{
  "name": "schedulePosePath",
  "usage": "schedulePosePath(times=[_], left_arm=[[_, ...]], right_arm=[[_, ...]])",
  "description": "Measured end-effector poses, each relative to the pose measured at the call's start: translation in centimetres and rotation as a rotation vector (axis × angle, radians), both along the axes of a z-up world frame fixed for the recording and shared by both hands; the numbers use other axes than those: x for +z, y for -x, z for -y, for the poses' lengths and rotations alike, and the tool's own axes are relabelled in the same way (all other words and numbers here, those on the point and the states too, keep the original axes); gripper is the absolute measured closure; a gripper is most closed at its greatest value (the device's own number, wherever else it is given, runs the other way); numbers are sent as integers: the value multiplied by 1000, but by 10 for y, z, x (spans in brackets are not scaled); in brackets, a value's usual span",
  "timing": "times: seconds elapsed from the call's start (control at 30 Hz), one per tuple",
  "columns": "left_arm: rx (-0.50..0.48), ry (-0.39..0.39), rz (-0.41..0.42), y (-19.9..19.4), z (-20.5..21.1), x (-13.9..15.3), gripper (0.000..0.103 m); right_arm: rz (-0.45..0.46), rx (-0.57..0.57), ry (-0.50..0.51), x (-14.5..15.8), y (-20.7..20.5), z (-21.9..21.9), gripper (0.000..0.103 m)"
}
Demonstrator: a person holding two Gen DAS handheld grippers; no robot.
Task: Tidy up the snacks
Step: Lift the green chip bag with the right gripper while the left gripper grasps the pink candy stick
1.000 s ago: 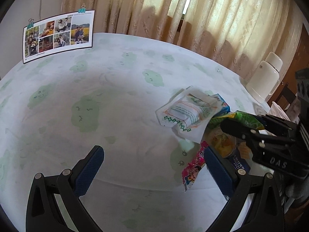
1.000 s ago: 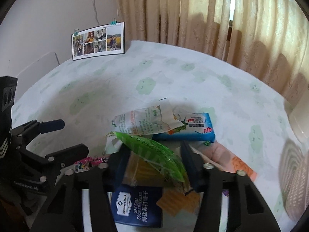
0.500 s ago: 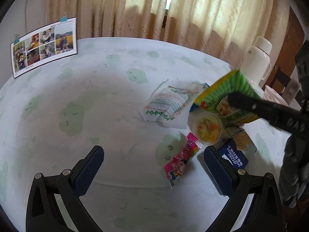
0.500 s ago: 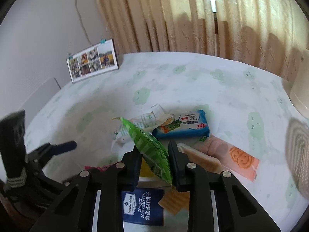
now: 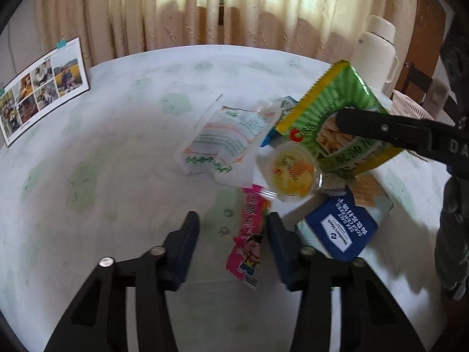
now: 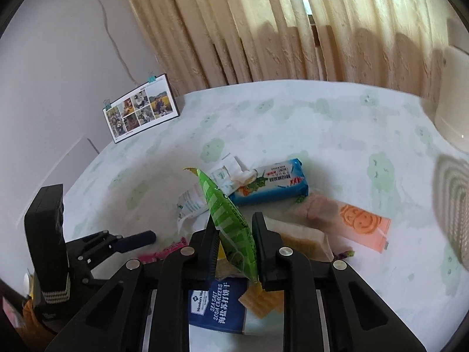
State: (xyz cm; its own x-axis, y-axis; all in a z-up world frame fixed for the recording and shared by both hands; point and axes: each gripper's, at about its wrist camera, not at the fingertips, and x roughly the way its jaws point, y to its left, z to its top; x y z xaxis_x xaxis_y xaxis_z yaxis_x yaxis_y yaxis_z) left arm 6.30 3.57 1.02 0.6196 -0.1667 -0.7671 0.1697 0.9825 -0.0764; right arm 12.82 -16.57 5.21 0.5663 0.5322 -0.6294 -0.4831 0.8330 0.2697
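Two black two-finger grippers work over a heap of snacks on a round table under a white cloth printed with pale green clouds (image 5: 123, 152). At lower centre of the right wrist view, the right gripper (image 6: 234, 246) pinches a green foil cracker packet (image 6: 227, 220) edge-on, lifted above the pile, its jaws having just narrowed onto it. In the left wrist view that packet (image 5: 331, 117) sits upper right, one black finger crossing its face. The left gripper (image 5: 233, 248), lower centre, has just been closing around a pink candy wrapper (image 5: 249, 240) lying flat on the cloth; only its right pad appears to meet the wrapper's edge, and a firm grip cannot be confirmed. A clear fruit jelly cup (image 5: 291, 173) partly overlaps the wrapper's top end. A navy soda-cracker box (image 6: 218, 305) is largely hidden behind the right gripper's frame. A blue biscuit pack (image 6: 272, 184) lies mid-frame, its left end covered by a crumpled white wrapper (image 6: 202, 193).
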Motion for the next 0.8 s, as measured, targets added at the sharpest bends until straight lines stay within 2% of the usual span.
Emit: schedulePosePath(times=[0.1, 0.27, 0.47, 0.7, 0.8], left_arm=[[-10, 12, 3, -1, 1, 1, 77], [-4, 39, 14, 1, -4, 3, 86], [10, 72, 56, 7, -7, 10, 87], [15, 166, 44, 18, -7, 13, 87], [18, 171, 48, 22, -4, 16, 87]], right_arm=[[-6, 12, 2, -3, -3, -2, 80], [-37, 11, 15, -15, -11, -4, 80], [-59, -10, -59, -11, -12, 10, 85], [-25, -24, -126, 8, -3, 24, 87], [-33, -24, -144, 9, -2, 30, 87]])
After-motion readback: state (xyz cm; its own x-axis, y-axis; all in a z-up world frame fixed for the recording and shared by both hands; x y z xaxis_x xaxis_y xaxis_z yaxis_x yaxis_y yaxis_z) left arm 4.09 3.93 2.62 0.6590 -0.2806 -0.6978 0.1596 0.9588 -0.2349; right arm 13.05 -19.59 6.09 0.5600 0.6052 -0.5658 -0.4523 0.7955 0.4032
